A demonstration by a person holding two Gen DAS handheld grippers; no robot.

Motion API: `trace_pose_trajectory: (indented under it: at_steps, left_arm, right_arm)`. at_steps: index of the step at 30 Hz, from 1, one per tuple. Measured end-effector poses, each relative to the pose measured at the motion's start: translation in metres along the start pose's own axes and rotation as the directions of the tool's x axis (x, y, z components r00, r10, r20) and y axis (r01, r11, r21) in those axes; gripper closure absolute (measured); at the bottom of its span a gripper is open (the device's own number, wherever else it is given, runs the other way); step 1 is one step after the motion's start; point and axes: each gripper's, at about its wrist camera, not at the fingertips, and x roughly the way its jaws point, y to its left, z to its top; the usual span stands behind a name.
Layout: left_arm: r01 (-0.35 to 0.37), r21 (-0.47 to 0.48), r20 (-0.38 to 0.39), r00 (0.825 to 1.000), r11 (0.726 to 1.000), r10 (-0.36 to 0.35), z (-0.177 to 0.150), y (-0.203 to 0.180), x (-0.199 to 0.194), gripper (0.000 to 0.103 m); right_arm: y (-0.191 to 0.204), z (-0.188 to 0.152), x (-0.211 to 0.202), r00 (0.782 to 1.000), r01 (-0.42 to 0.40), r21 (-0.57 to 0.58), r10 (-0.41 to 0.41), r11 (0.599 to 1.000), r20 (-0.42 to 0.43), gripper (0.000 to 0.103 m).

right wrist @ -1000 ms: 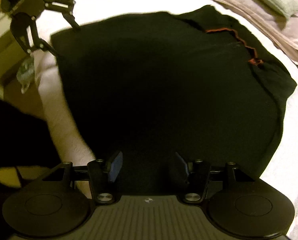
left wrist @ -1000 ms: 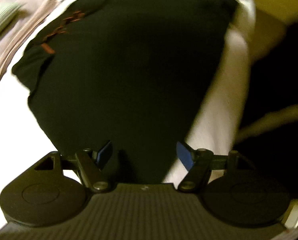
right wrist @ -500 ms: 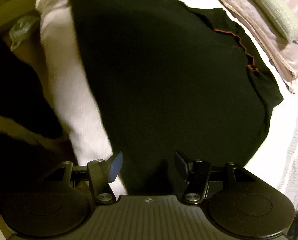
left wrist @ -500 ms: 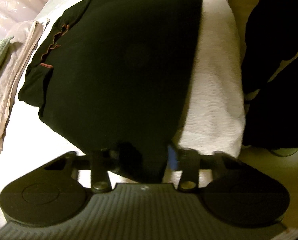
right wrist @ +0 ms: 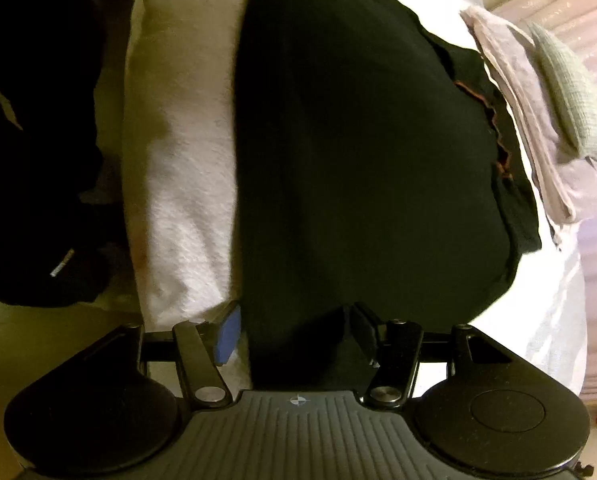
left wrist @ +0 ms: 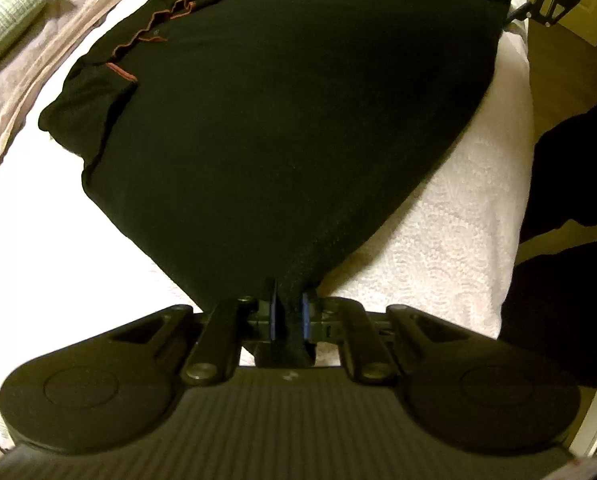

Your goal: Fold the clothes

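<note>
The left gripper [left wrist: 288, 317] had just closed on the black garment [left wrist: 282, 112] corner at the bed's [left wrist: 450, 240] near edge, while the right gripper [right wrist: 294, 332] stood wide astride the other corner.

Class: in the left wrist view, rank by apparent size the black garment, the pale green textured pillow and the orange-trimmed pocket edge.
1. Black garment
2. Pale green textured pillow, partly cut off at the frame edge
3. Orange-trimmed pocket edge
</note>
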Motion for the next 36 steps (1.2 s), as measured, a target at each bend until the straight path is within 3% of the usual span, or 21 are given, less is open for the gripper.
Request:
trace_pose_trajectory:
  at_steps: [1,3,5,8,15,22,29,36]
  left_arm:
    - [0.007,-0.005,-0.003,1.0,1.0,-0.007,0.001,0.002,0.001,0.094]
    - [0.019,-0.017,-0.006,1.0,1.0,-0.019,0.002,0.003,-0.001,0.094]
    - [0.024,-0.011,-0.004,1.0,1.0,-0.024,0.003,0.003,-0.004,0.094]
    - [0.025,-0.009,0.003,1.0,1.0,-0.025,0.005,0.006,-0.013,0.095]
    - [-0.016,-0.059,0.031,0.999,0.998,0.018,0.021,0.028,-0.051,0.096]
    - [-0.04,-0.19,0.102,0.993,0.981,0.06,0.054,0.093,-0.089,0.096]
    - [-0.035,-0.272,0.155,0.985,0.962,0.08,0.097,0.185,-0.078,0.097]
    - [0.005,-0.34,0.126,0.991,0.941,0.041,0.135,0.273,-0.021,0.097]
  right_arm:
    - [-0.002,-0.001,0.0,1.0,0.012,0.013,-0.012,1.0,-0.002,0.048]
    - [-0.01,-0.004,-0.003,1.0,0.018,0.039,-0.018,0.999,-0.003,0.059]
    - [-0.017,-0.004,-0.006,1.0,0.014,0.051,-0.014,0.999,-0.009,0.086]
    - [-0.03,0.0,-0.021,1.0,0.004,0.09,-0.005,0.996,0.006,0.102]
    - [-0.089,0.016,-0.064,0.999,-0.031,0.186,0.026,0.982,0.027,0.103]
    - [-0.17,0.028,-0.101,1.0,-0.006,0.219,0.002,0.976,0.016,0.103]
    - [-0.286,0.044,-0.071,0.999,0.035,0.243,-0.034,0.969,-0.011,0.103]
    - [-0.385,0.052,0.0,0.999,-0.047,0.273,0.047,0.961,0.006,0.103]
